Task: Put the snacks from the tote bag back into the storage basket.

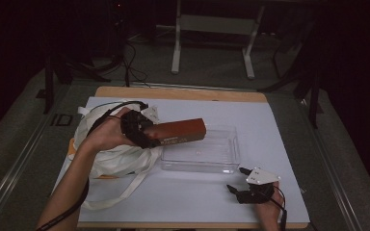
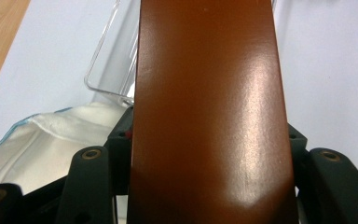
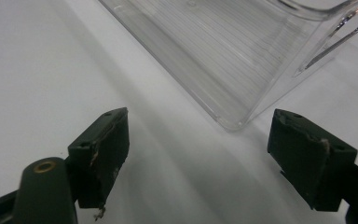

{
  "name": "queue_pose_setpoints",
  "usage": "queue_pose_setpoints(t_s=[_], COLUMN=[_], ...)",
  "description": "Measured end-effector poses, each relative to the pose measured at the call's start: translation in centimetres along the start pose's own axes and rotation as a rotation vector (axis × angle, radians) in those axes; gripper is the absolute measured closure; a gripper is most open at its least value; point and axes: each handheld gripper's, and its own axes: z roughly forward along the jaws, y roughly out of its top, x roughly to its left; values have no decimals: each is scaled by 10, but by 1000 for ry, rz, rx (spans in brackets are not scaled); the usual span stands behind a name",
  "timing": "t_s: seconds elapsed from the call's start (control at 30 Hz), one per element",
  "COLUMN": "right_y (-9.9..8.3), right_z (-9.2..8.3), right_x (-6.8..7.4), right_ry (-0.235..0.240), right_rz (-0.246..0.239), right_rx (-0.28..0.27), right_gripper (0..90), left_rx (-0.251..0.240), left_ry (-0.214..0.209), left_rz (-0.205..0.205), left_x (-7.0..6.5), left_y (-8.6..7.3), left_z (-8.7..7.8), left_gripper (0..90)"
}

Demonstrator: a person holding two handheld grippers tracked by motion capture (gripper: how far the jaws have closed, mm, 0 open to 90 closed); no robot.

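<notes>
Holding a brown box (image 1: 180, 131) in my left gripper (image 1: 137, 129), I am carrying it above the near-left corner of the clear tray (image 1: 224, 159). The jaws are clamped on one end of it, and in the left gripper view its glossy face (image 2: 209, 112) is running straight out from between them, with the tray rim (image 2: 103, 70) off to the left and the white bag (image 2: 51, 140) below it.

I am judging the box as stiff and fairly light, but its smooth skin looks slippery, and held by one end it is acting as a long lever. A hold nearer its middle would be steadier.

My right gripper (image 1: 251, 185) is resting on the white mat (image 1: 183, 197), jaws wide apart around nothing. In the right gripper view, the tray corner (image 3: 233, 122) is lying just ahead, between the two pads (image 3: 107, 149).
</notes>
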Motion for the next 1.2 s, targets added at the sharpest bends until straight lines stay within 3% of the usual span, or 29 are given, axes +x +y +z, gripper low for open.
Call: queue_pose_setpoints(t_s=[1.2], right_y=[0], right_z=[0], right_x=[0], right_ry=[1], right_rz=[-3], right_rx=[1], right_gripper=[207], left_rx=[28], left_ry=[-41], left_rz=[74], left_x=[-10], left_y=[22], left_z=[22], left_gripper=[436])
